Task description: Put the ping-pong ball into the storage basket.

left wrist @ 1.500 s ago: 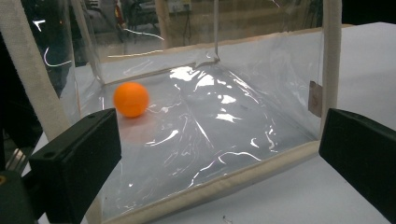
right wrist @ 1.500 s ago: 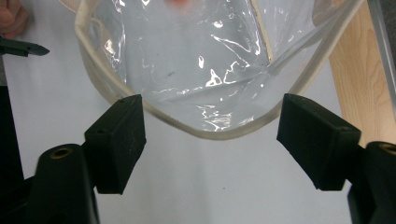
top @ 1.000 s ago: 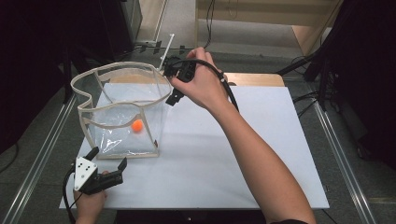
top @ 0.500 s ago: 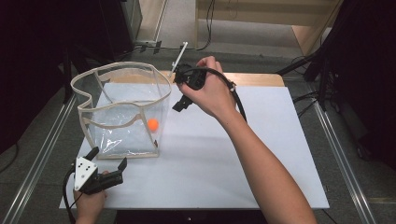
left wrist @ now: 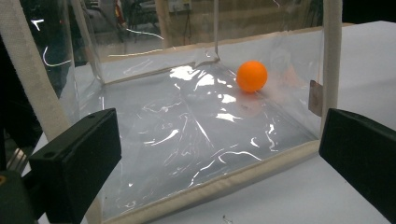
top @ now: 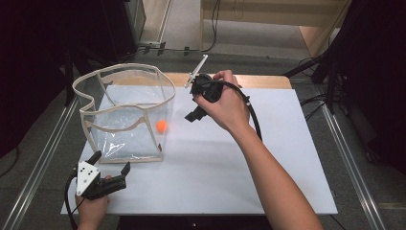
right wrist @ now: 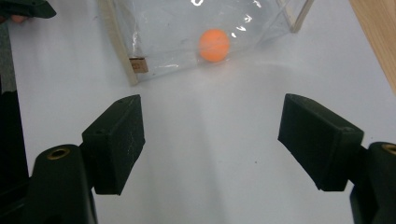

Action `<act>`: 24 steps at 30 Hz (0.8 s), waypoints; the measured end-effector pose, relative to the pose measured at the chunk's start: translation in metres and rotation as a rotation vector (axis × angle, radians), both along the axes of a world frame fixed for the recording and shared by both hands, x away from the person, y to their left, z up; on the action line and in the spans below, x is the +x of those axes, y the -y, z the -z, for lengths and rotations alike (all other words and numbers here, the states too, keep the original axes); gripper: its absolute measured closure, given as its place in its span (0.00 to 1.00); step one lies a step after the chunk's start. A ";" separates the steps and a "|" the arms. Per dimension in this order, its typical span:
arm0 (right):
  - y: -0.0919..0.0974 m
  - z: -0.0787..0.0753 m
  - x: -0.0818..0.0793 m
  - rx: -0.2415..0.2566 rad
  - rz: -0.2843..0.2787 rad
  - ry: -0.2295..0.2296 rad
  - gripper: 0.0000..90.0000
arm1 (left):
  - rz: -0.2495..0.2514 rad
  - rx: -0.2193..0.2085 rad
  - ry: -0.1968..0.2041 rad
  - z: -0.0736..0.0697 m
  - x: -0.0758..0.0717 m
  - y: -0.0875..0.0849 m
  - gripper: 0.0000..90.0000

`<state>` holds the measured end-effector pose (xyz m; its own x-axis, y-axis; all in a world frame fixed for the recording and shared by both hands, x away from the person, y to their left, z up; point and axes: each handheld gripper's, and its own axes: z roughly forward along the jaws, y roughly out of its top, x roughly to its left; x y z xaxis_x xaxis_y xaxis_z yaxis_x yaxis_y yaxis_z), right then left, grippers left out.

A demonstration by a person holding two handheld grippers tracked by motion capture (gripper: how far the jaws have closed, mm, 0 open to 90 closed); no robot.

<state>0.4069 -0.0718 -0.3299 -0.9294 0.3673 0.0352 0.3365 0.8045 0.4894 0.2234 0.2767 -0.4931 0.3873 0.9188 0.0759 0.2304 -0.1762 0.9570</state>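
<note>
A clear plastic bag (top: 125,112) with beige trim stands open on the left of the white board. An orange ball (top: 162,126) lies inside it on the bottom, close to the right wall. A hand holds my right gripper (top: 194,112) just right of the bag, a little above the board. It is open, nothing is between its pads (right wrist: 116,135), and it faces the ball (right wrist: 214,45) through the bag wall (right wrist: 154,28). My left gripper (top: 112,160) is open at the bag's near corner. It looks through the wall (left wrist: 224,179) at the ball (left wrist: 252,76).
The white board (top: 268,163) covers the table, with a wooden strip (top: 263,80) at its far edge. Metal rails (top: 352,158) run along both sides. A black cable (top: 253,115) loops from the right gripper, and a thin white rod (top: 198,64) sticks up behind it.
The right hand has moved right and down, away from the bag's rim. The ball has rolled right along the bag's bottom. The left gripper has stayed put.
</note>
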 end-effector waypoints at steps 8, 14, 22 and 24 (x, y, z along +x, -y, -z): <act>0.011 0.019 -0.006 0.041 0.026 -0.015 0.23 | 0.000 0.004 0.000 0.000 0.000 0.000 0.00; 0.018 0.034 -0.011 0.073 0.037 -0.012 0.23 | 0.001 0.004 0.000 0.000 0.000 0.000 0.00; 0.028 0.051 -0.018 0.115 0.057 -0.009 0.23 | -0.001 0.005 0.000 0.000 0.000 0.000 0.00; 0.030 0.055 -0.019 0.125 0.060 -0.013 0.23 | -0.001 0.004 0.001 0.000 0.000 0.001 0.00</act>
